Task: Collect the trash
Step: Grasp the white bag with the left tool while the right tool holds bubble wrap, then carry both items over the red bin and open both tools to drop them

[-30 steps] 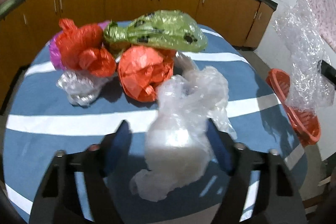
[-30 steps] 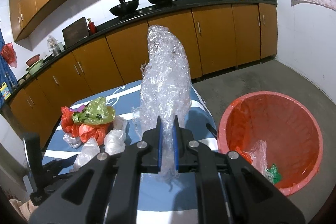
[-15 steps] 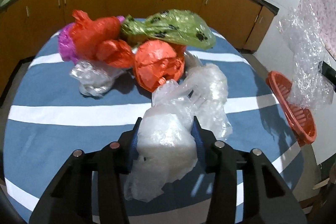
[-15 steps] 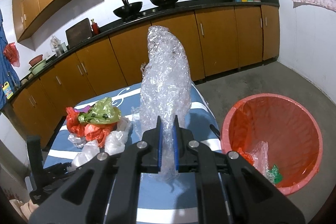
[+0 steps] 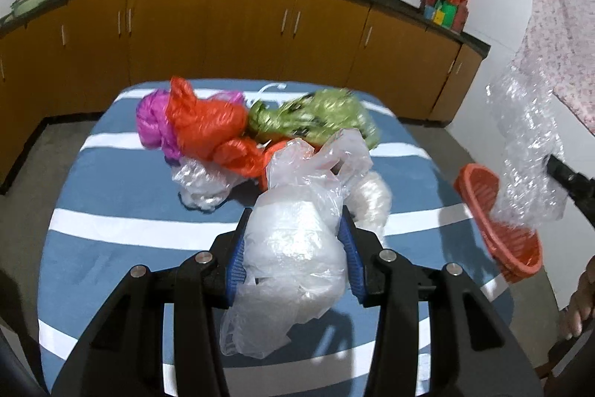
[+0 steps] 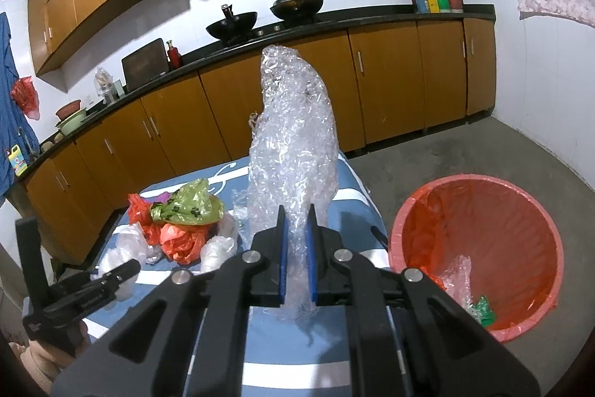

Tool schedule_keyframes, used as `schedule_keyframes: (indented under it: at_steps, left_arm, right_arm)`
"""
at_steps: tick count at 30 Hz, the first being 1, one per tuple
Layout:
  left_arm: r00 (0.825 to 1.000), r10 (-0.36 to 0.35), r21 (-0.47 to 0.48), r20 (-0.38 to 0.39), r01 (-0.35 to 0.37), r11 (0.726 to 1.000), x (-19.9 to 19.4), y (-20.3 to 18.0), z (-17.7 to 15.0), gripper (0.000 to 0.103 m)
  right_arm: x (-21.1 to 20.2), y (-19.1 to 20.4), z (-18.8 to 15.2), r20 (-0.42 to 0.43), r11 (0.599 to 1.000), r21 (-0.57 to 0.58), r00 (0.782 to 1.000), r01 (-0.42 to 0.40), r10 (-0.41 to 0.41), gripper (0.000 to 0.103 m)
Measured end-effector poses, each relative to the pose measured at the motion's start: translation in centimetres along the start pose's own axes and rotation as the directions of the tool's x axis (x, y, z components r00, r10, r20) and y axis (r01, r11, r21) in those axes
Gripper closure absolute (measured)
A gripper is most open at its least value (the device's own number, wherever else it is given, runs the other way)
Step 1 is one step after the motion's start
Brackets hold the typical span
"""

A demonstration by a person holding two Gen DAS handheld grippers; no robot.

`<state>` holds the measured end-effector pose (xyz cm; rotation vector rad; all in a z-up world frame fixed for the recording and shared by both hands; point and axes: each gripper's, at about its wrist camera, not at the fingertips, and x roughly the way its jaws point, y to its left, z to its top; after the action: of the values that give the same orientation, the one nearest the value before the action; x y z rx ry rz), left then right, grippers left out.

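The fingers [image 5: 238,250] of the left gripper [image 5: 293,248] are closed on a crumpled clear plastic bag [image 5: 293,240], which is pinched at its middle so that its loose ends hang free above the striped counter [image 5: 111,233]; the jaws have just been closing, with the bag between them. The fingers [image 6: 282,255] of the right gripper [image 6: 296,257] are pressed nearly together on the lower end of a strip of bubble wrap [image 6: 293,151], held upright, probably so that it can be carried clear of the counter. The red basin [image 6: 479,248] stands on the floor just beside the counter, with a few scraps already inside; it is judged to be where both pieces are meant to go. The remaining pile of bags [image 5: 230,133], orange, pink, green and clear, is left on the counter, on the side of the held bag away from the gripper.
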<state>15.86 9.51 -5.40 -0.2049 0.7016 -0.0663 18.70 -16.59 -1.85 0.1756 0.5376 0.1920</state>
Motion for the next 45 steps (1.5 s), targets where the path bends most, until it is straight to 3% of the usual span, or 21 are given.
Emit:
schedule_keyframes:
  at_steps: [14,25,35,45]
  left_arm:
    - [0.995,-0.074,0.095,0.067,0.067,0.993,-1.6,-5.9,2.2,0.058]
    - [0.98,-0.184,0.221,0.069,0.165,0.961,0.3,-15.0,3.7,0.058]
    - [0.964,-0.267,0.331,0.005,0.25,0.91,4.3,-23.1,3.4,0.058]
    - [0.952,-0.298,0.381,-0.075,0.304,0.873,7.8,-27.4,2.2,0.058]
  right_arm:
    - [-3.7,-4.3,0.4,0.052,0.995,0.051,0.995,0.083,-0.085,0.093]
    - [-6.5,-11.2,-0.2,0.062,0.968,0.133,0.973,0.211,-0.22,0.093]
    - [-6.6,-16.8,-0.8,0.045,0.937,0.189,0.951,0.294,-0.307,0.093]
    - [-4.9,-20.5,-1.3,0.02,0.921,0.231,0.945,0.313,-0.326,0.093]
